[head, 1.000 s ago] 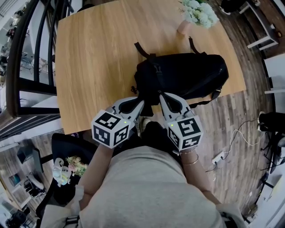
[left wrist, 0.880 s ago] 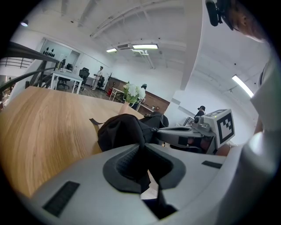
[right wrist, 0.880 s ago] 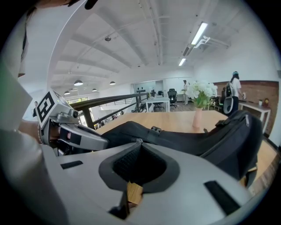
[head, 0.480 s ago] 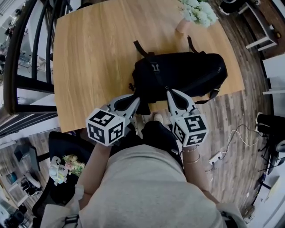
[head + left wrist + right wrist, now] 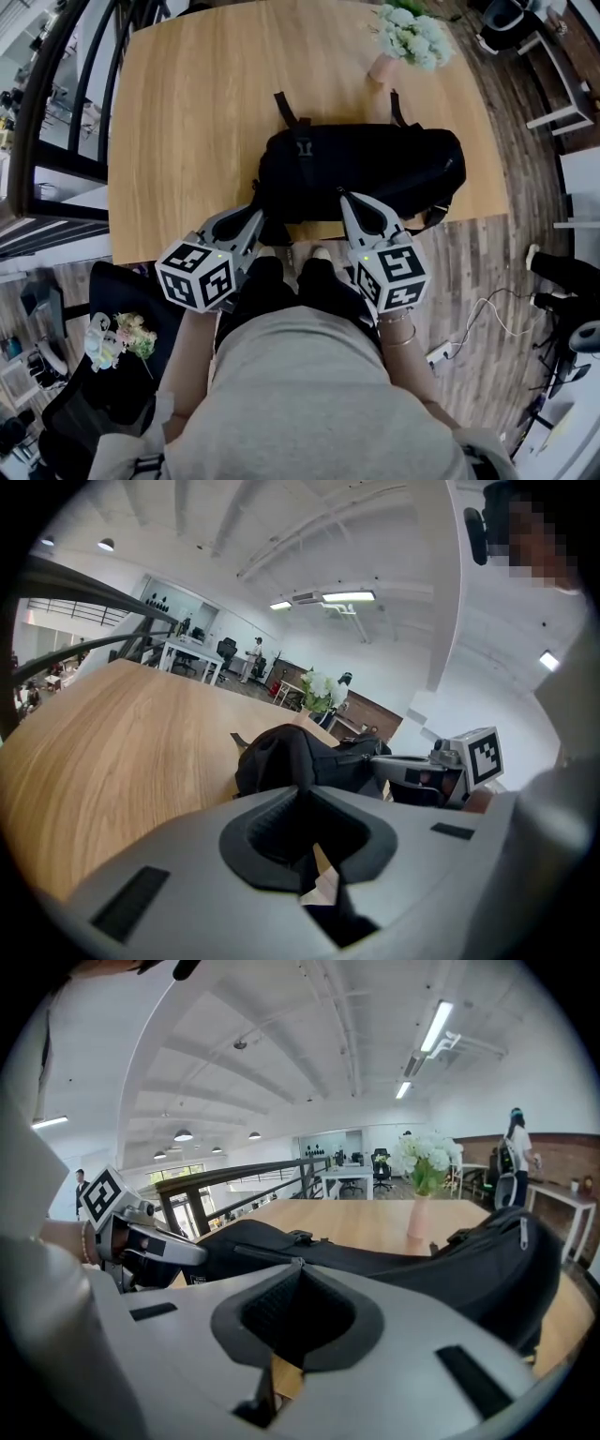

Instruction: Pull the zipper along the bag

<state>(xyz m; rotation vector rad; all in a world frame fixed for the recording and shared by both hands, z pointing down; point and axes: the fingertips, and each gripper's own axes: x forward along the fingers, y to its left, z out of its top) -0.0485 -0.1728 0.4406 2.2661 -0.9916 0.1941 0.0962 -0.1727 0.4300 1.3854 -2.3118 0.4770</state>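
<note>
A black bag [image 5: 361,169] lies lengthwise near the front edge of the wooden table [image 5: 187,112]. My left gripper [image 5: 260,212] is shut, and its tips meet on the bag's left end, where they seem to pinch the fabric. In the left gripper view the closed left gripper [image 5: 302,790] covers the bag [image 5: 291,757] just behind it. My right gripper [image 5: 345,199] is shut at the bag's front side, left of its middle. In the right gripper view the zipper line [image 5: 262,1252] runs straight into the closed right gripper [image 5: 298,1262]; the pull itself is hidden there.
A pink vase of pale flowers [image 5: 412,33] stands behind the bag at the far edge. A black railing [image 5: 56,94] runs along the left. A dark chair [image 5: 112,375] sits lower left. Cables [image 5: 487,319] lie on the floor at right.
The right gripper has slid to the right along the bag's front, still shut. The left gripper stays at the bag's left end and has rolled a little.
</note>
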